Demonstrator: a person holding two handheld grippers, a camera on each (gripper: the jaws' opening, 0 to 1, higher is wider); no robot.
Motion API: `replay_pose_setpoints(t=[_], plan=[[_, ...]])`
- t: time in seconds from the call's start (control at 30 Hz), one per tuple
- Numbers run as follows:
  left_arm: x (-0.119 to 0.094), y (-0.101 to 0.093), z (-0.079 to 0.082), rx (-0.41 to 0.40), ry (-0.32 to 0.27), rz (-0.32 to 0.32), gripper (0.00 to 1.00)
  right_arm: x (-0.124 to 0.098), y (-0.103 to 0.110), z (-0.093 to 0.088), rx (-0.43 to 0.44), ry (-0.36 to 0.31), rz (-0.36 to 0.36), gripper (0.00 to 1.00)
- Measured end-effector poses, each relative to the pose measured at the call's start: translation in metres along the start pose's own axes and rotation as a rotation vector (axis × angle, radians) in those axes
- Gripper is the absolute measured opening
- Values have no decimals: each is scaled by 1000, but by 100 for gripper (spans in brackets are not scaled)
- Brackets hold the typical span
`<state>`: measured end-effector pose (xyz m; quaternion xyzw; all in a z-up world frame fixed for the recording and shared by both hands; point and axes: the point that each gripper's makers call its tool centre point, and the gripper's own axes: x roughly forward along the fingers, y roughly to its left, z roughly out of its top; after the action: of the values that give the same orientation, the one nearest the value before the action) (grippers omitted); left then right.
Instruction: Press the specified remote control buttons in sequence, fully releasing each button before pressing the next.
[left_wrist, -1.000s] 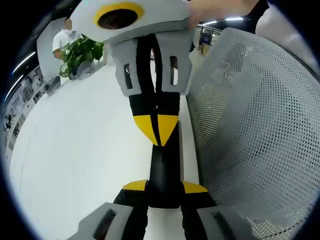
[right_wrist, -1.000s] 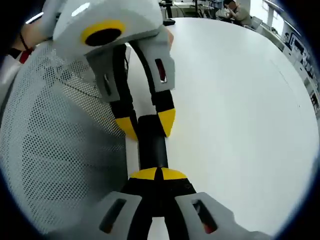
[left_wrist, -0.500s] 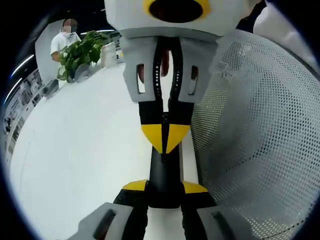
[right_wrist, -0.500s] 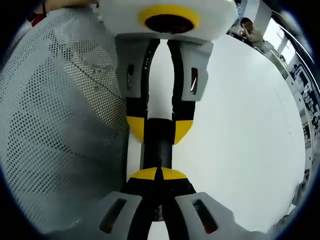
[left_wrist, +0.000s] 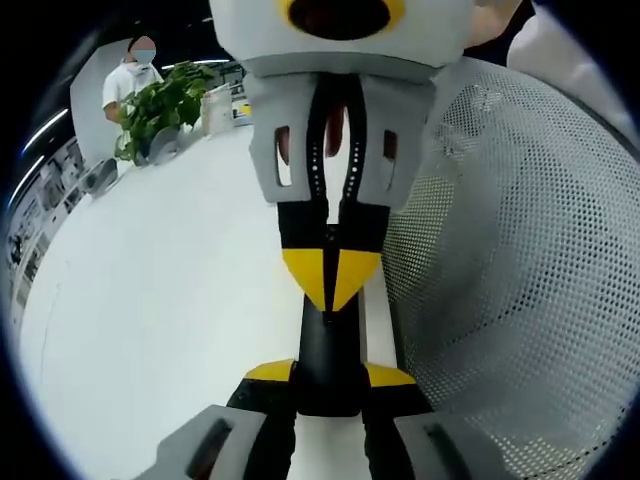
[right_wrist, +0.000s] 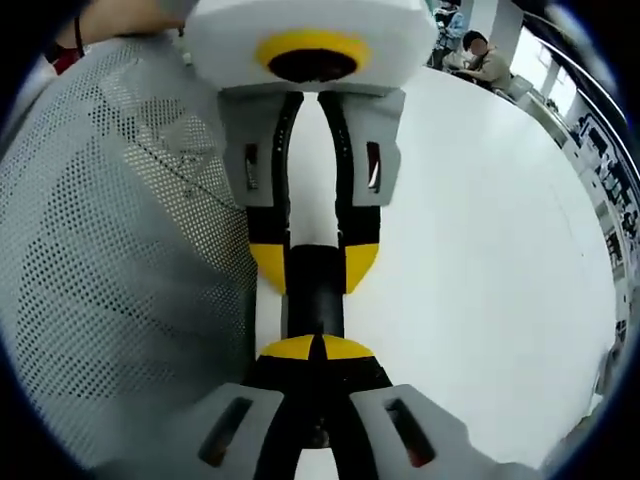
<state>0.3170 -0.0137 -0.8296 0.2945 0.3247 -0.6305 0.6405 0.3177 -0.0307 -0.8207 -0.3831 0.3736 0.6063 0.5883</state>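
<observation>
A slim black remote control is held above the near edge of the white table, just beside the grey mesh back of a chair. It is gripped by the left tongs, whose yellow-tipped jaws are parted only as far as the remote's width and are set against its two long sides. This hold appears chosen so that the body is kept steady and its upper face is left free for pressing.

In the right gripper view the right tongs are seen with the jaws brought fully together, nothing being held between them. The two yellow tips are merged into a single blunt point, which is laid on the end of the remote facing them. A closed pair serves as one finger, and that is judged to be the reason for the shut jaws: a small button can be pushed without a neighbouring one being caught.

The two tools are lined up head to head along the remote's length, so that any push from one can be braced by the other. No buttons can be made out on the black surface, and it cannot be told whether a press is under way or the tip is merely resting there. How far the sequence has run cannot be judged.

At the far side of the table a green plant is seen, with a person standing behind it, well apart from the work.
</observation>
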Motion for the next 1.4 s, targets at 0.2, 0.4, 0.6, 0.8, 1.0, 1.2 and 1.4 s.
replay_pose_setpoints(t=[0.2, 0.4, 0.6, 0.8, 1.0, 1.2, 1.4], plan=[[0, 0, 0, 7, 4, 1, 24, 1, -3, -1, 46, 3, 24, 0], [0, 0, 0, 12, 7, -1, 24, 2, -1, 0, -31, 23, -6, 0], [0, 0, 0, 14, 7, -1, 24, 0, -1, 0, -31, -29, -5, 0], [0, 0, 0, 7, 1, 1, 24, -1, 0, 8, -68, -65, -26, 0], [0, 0, 0, 8, 2, 2, 24, 5, 1, 8, -115, -30, -29, 0], [0, 0, 0, 11, 4, 2, 24, 4, -1, 7, -62, -39, -19, 0], [0, 0, 0, 18, 12, 0, 24, 4, -3, 7, 15, -75, 2, 0]])
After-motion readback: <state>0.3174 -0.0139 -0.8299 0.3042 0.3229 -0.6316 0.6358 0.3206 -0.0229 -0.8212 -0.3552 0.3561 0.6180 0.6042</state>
